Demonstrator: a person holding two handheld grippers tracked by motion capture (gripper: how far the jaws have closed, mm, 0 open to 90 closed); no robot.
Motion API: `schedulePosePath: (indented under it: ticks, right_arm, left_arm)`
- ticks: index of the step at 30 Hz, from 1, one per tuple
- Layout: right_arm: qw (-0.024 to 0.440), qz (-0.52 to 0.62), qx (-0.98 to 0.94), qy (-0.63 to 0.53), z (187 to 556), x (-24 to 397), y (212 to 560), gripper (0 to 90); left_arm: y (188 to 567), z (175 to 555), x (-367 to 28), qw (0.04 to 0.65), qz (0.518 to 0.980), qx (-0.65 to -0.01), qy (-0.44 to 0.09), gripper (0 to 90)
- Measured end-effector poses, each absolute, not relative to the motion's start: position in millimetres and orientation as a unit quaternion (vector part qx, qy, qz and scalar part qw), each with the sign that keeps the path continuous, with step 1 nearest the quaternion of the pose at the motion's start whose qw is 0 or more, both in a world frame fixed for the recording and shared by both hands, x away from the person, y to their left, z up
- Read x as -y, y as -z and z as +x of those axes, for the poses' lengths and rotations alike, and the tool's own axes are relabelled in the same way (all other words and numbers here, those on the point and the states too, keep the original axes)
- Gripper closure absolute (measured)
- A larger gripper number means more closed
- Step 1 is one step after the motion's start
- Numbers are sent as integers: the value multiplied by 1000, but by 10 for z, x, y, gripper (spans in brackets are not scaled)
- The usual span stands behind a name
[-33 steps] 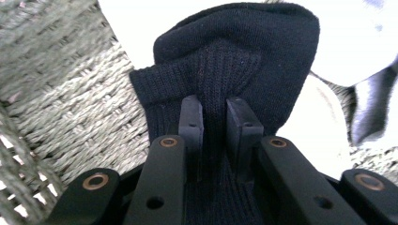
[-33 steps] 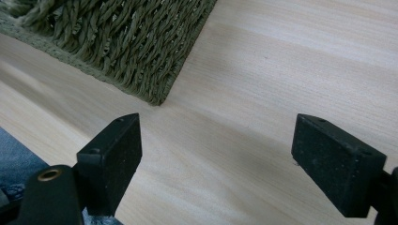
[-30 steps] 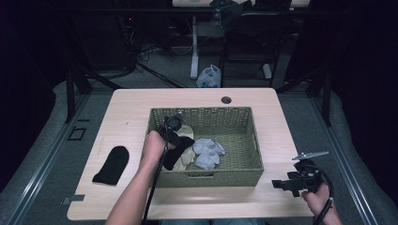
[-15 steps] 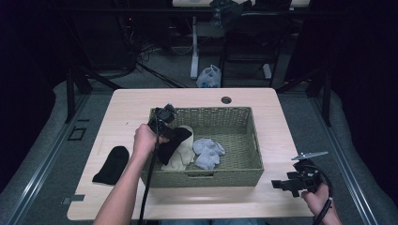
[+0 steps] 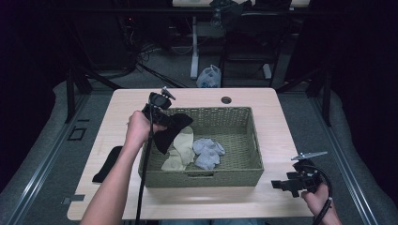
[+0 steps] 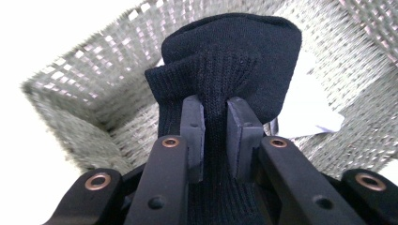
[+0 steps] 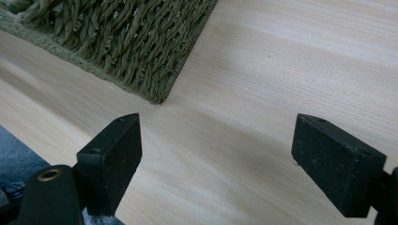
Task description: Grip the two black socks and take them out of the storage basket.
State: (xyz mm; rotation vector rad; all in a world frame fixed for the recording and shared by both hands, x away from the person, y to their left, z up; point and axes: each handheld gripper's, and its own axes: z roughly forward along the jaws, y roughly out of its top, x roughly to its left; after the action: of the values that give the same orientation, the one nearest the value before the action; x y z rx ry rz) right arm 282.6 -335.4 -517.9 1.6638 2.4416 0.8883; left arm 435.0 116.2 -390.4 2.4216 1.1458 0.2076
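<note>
the left hand-held gripper (image 5: 162,105) has lifted up out of the basket (image 5: 248,165), clenched on a black sock (image 6: 225,70) hanging below it; the sock looks ready to join its mate (image 5: 107,164) on the surface. the right hand-held gripper (image 7: 230,164) idles released.

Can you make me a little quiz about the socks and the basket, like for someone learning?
1. True or false: the left tongs are shut on a black sock.
2. Which socks lie inside the basket? A) a cream one and a grey-blue one B) a red one and a green one C) two yellow ones
3. What lies on the table left of the basket?

Key:
1. True. The pads pinch the sock's fabric, and it hangs over the basket's left end.
2. A. The cream sock lies beside the grey-blue sock.
3. Another black sock, flat on the wood. The right tongs stand open over bare table.
</note>
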Motion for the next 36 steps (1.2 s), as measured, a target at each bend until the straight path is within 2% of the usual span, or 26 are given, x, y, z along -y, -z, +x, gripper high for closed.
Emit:
schedulePosePath:
  ticks: [16,25,36]
  right_arm:
    - [27,536,-794,-286,2830,3351,5184,164]
    - [27,536,-794,-287,2830,3350,5181,163]
    - [27,536,-794,-287,2830,3345,5184,163]
  left_arm:
    - [3360,4216,-1555,243,861,-431,-120,792]
    - [3306,4144,-1811,239,852,-448,-127,791]
    - [3410,4028,-2227,220,837,-483,-133,790]
